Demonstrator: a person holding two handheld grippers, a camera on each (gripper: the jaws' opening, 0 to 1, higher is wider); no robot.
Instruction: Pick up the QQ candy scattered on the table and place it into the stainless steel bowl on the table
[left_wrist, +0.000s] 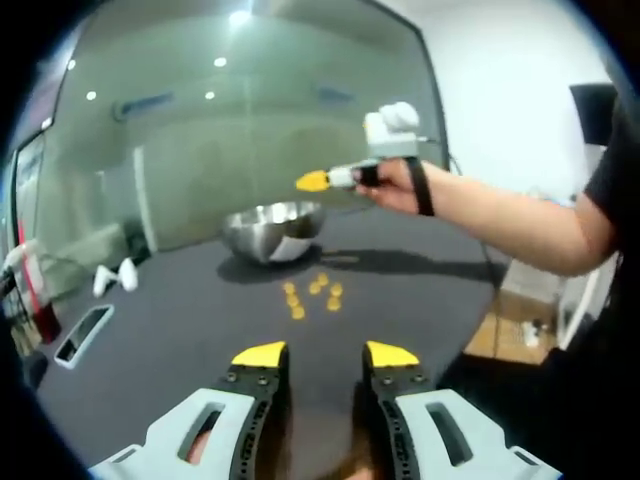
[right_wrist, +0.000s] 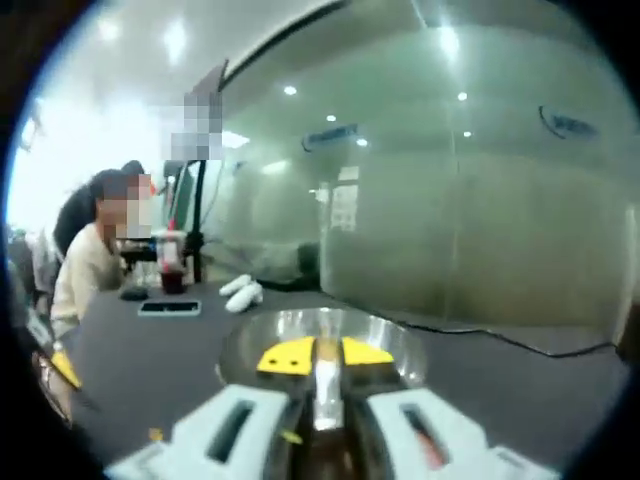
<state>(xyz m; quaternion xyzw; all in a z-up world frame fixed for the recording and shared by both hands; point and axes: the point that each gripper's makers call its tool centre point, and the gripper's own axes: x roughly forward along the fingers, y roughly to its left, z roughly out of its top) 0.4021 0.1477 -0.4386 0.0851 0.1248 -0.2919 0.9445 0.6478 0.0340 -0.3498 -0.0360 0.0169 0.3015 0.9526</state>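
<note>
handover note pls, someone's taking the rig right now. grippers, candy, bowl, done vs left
Left gripper: jaws open, nothing between them, low over the dark table, short of the candy.
Right gripper: raised over the stainless steel bowl, jaws almost together on something small; too blurred to say if it is a candy.
QQ candy: a small cluster of yellow pieces lies on the table in front of the bowl, between it and the left gripper.
Done: cannot tell what is in the bowl.
Left: drop whatever the right gripper holds, then pick the cluster piece by piece.
</note>
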